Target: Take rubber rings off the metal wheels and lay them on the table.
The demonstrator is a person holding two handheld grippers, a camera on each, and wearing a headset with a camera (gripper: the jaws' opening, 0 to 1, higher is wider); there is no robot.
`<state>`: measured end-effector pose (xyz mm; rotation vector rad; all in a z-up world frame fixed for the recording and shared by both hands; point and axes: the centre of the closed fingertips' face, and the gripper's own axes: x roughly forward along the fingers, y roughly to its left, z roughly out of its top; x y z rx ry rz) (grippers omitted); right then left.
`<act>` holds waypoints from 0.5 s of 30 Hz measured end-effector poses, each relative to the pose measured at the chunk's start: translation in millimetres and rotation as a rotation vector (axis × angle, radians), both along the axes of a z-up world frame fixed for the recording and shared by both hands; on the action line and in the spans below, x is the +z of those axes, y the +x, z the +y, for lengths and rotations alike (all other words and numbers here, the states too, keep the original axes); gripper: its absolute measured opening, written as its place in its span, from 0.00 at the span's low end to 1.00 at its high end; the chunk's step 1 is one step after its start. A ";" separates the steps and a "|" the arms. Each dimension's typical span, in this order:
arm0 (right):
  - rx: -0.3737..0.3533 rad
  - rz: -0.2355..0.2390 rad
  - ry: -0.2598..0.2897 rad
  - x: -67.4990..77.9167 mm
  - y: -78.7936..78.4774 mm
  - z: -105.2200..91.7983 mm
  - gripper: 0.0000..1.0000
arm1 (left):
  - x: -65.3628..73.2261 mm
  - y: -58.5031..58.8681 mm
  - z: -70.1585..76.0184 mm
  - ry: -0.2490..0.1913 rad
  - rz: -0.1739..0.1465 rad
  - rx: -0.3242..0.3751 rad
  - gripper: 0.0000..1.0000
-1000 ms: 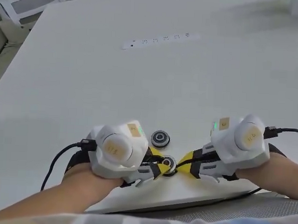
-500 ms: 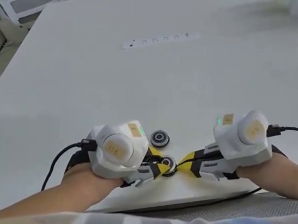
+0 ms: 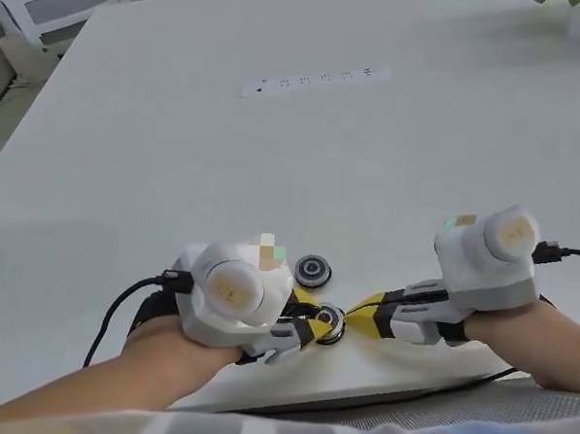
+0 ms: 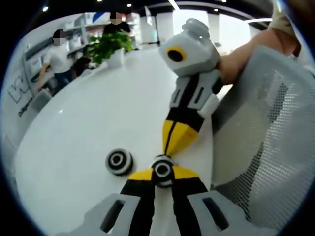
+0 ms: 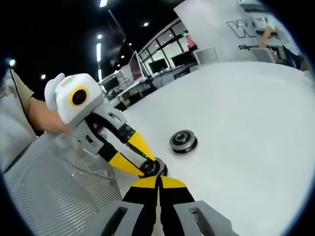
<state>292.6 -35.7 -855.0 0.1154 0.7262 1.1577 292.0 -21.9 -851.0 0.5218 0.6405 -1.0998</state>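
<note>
My left gripper (image 3: 313,327) (image 4: 163,173) is shut on a small metal wheel (image 3: 326,319) (image 4: 163,169) (image 5: 153,168) with a black rubber ring, held just above the table near its front edge. My right gripper (image 3: 355,311) (image 5: 158,181) is shut, and its yellow tips touch that wheel's rim from the opposite side. I cannot tell whether they pinch the ring. In the left gripper view the right gripper (image 4: 173,143) comes down onto the wheel from above. A second wheel (image 3: 312,270) (image 4: 119,162) (image 5: 183,140) with its black ring lies flat on the table just beyond.
A white power strip (image 3: 317,80) lies far back on the white table (image 3: 274,158). The table's front edge runs just under both hands. A grey mesh chair (image 4: 256,147) (image 5: 49,187) stands close behind them. A potted plant (image 4: 110,44) sits at the far end.
My right gripper's body has risen and swung a little to the right while its tips stay at the wheel. The left gripper and both wheels have held still.
</note>
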 end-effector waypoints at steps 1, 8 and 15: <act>-0.003 0.007 0.001 0.2 -0.4 -0.2 0.00 | -0.1 0.1 0.1 0.002 -0.001 0.000 0.12; -0.005 0.022 0.033 6.9 -6.2 5.4 0.00 | 3.0 -3.4 -2.6 0.005 -0.005 0.001 0.12; 0.007 0.018 0.044 10.8 -9.3 9.4 0.00 | 3.9 -4.4 -3.4 0.010 -0.010 0.000 0.12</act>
